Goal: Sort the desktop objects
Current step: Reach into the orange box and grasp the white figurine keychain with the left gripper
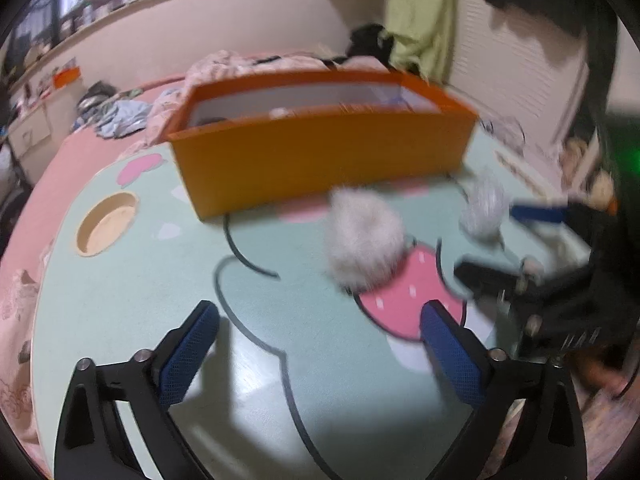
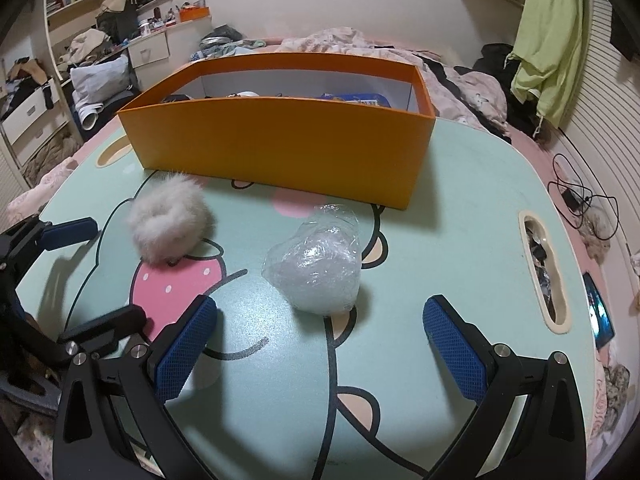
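The long rectangular orange cardboard box (image 2: 280, 152) stands open-topped on the mint-green cartoon-printed tabletop (image 2: 460, 260), its long axis running from 9 to 3 o'clock in the right wrist view, with its near wall facing the camera; several small items lie inside, too hidden to name. At 10 o'clock from that view's centre lies a fluffy white fur scrunchie (image 2: 170, 222), just in front of the box's near wall and resting partly on the pink strawberry print (image 2: 172, 292). A crumpled ball of clear plastic wrap (image 2: 316, 268) sits near the centre, apart from the scrunchie and the box.

The right gripper (image 2: 320, 344) has its blue-padded jaws spread wide, holding nothing, with the plastic ball just beyond them. The left gripper (image 1: 320, 344) is likewise spread wide and empty above the tabletop, the scrunchie (image 1: 362, 238) ahead at 1 o'clock. That view is motion-blurred.
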Motion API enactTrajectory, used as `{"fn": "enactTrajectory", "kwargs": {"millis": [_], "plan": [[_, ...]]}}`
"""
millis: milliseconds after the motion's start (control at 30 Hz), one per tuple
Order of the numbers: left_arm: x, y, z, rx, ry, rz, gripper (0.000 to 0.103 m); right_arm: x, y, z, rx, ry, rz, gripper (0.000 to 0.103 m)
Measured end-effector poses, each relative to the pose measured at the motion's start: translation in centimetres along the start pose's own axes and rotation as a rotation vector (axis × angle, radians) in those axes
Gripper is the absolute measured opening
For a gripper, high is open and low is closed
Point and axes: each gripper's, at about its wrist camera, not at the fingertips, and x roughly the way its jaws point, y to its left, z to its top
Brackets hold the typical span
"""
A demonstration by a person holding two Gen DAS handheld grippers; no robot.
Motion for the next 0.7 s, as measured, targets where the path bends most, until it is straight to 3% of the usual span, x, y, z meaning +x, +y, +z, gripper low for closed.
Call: {"fn": "enactTrajectory", "kwargs": {"millis": [67,133,233,333,400,467,567,700], "plan": [[-1.5,0.6,1.8,-0.045,-0.057,0.01,0.087,0.0,0.0,0.0,0.0,-0.001,0.0,0.103],[-2.6,1.0,3.8,-0.06,-0.099,-0.008,0.086,-0.1,0.0,0.0,0.0,-0.001,-0.001,0.103],[-3.3,1.6,7.9,-0.075,-0.106,-0.043,0.075,-0.1,0.0,0.0,0.002,-0.003,0.0,0.103],[-0.5,2.1,12.6,-0.075,0.008,-0.055,0.065,-0.1,0.0,0.0,0.003,-0.003,0.0,0.103],[2.5,2.4,14.4,-0.078,0.096,-0.038,0.044,-0.1,0.0,0.0,0.003,-0.003,0.0,0.103],[5.2,2.4,15.3,-0.097,0.169,-0.007,0.031,-0.1,0.0,0.0,0.003,-0.003,0.0,0.103],[8.0,2.6,15.8,-0.129,0.239,-0.031,0.029,-0.1,0.0,0.0,0.003,-0.003,0.0,0.103],[9.8,2.6,16.0,-0.133,0.261,0.043,0.029,-0.1,-0.1,0.1,0.005,-0.007,0.001,0.103]]}}
